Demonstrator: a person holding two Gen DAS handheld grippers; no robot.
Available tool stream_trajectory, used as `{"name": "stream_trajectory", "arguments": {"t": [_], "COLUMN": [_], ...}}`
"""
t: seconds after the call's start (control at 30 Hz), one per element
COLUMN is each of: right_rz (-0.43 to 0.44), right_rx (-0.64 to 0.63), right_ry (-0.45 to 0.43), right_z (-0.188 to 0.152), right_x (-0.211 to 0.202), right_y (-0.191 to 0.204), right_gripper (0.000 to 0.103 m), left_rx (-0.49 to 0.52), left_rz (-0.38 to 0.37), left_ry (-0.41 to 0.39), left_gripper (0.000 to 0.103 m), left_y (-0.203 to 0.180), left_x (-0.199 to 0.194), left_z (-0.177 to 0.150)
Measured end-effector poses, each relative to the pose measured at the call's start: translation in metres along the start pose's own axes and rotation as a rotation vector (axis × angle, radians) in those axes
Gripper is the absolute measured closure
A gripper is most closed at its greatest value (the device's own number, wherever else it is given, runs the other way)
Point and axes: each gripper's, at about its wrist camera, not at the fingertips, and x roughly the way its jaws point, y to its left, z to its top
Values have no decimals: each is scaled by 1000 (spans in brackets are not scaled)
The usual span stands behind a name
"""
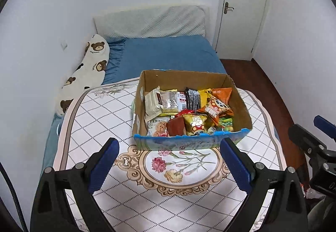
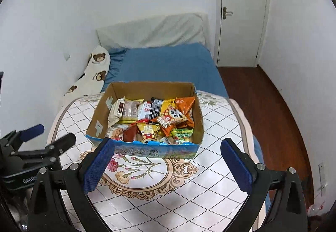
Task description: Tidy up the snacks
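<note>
An open cardboard box (image 1: 241, 104) (image 2: 197, 114) with a blue printed front stands on a quilted floral mat (image 1: 168, 188) (image 2: 168, 190) on the bed. Several snack packets fill it: a cream pouch (image 1: 153, 102) (image 2: 115, 112), an orange bag (image 1: 222, 93) (image 2: 184, 104), a yellow pack (image 1: 194, 124) (image 2: 148, 130). My left gripper (image 1: 170, 146) hovers open just in front of the box, nothing between its blue pads. My right gripper (image 2: 168, 146) is likewise open and empty, near the box's front wall. Each gripper shows at the edge of the other's view.
The mat lies on a bed with a blue sheet (image 1: 168, 53) (image 2: 168, 64). A bear-print pillow (image 1: 88, 66) (image 2: 94, 68) leans along the left wall. A white door (image 1: 243, 7) (image 2: 241, 11) is at the back right, with dark wood floor (image 2: 262, 102) to the right of the bed.
</note>
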Motion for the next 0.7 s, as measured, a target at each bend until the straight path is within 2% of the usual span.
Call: {"name": "stream_trajectory", "arguments": {"t": [0.13, 0.43, 0.7], "right_rz": [-2, 9, 17], "right_rx": [-5, 0, 4], "right_ry": [-25, -53, -53], "right_z": [-4, -14, -18], "right_x": [-20, -56, -61], "right_y": [3, 5, 5], "right_gripper": [0, 0, 0], "left_rx": [-6, -23, -21], "left_rz": [15, 18, 34], "left_ry": [-44, -90, -105], "left_gripper": [5, 5, 5], "left_y": [0, 2, 3], "left_x": [-22, -59, -66], "left_z": [-6, -14, -17]}}
